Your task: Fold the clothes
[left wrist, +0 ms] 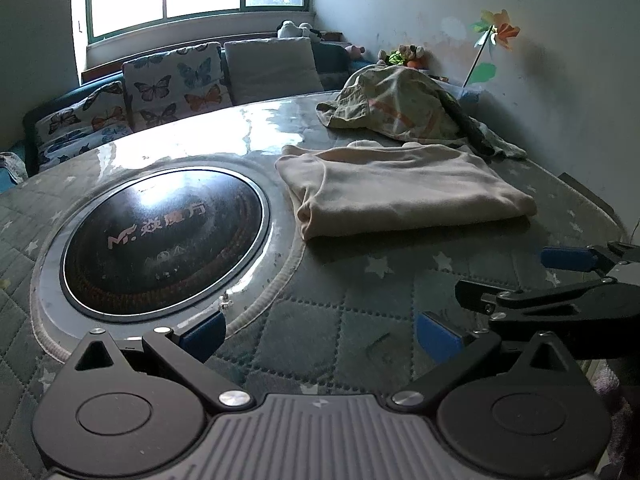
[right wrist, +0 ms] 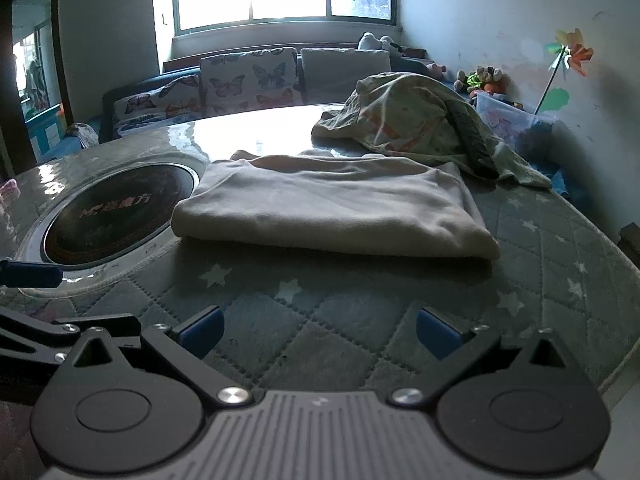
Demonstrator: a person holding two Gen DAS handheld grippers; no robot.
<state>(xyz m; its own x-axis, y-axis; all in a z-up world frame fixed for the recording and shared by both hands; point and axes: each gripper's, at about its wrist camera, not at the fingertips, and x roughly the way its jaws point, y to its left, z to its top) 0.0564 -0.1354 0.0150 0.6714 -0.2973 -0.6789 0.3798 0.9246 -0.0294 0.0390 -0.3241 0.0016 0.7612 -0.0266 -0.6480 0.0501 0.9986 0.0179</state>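
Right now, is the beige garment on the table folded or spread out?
Folded. The beige garment lies as a compact, layered rectangle with doubled edges on the quilted table; neither gripper touches it.

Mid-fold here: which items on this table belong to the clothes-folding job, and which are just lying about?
Job items:
- folded beige cotton garment
- crumpled pale green patterned garment with orange stripes, unfolded, behind it
- left gripper and right gripper, both open and holding nothing

Lying about:
- round black glass induction cooktop set in the table
- butterfly-print cushions
- plush toys
- paper pinwheel
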